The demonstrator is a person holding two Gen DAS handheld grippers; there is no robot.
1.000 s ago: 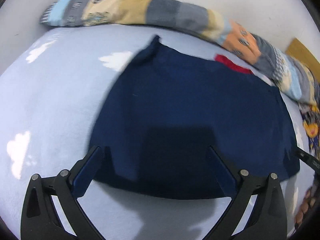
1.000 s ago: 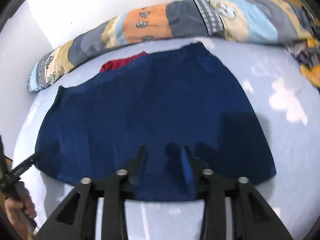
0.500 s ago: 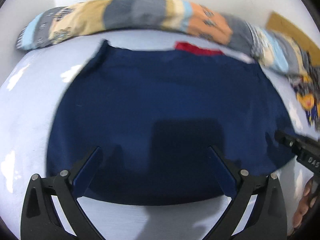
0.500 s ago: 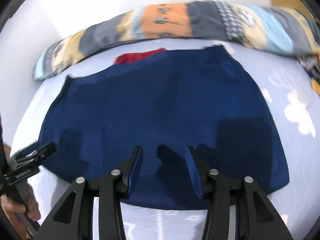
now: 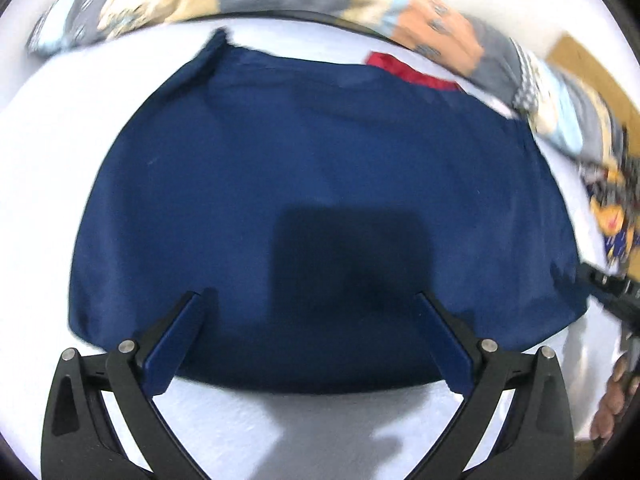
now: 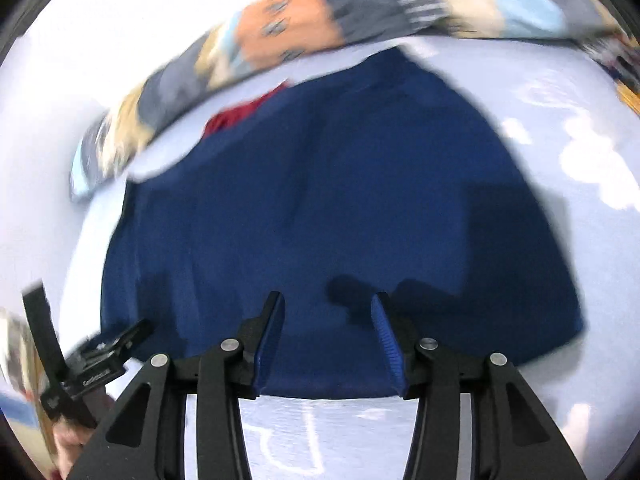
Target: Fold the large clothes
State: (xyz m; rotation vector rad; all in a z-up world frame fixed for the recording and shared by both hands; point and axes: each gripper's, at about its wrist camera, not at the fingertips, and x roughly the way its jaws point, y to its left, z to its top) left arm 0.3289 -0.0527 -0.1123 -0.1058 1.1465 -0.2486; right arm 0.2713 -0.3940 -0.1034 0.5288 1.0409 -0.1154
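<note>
Now both lowered over the near hem of the navy garment [image 5: 312, 184] lying flat on the bed [image 5: 60, 152], left gripper [image 5: 316, 344] wide, right gripper [image 6: 328, 344] half-open and empty, fold not yet begun.

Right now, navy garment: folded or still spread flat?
Spread flat. The navy garment lies as one wide sheet on the bed, edges lying open, no flap turned over. Layers beneath: cannot tell.
</note>
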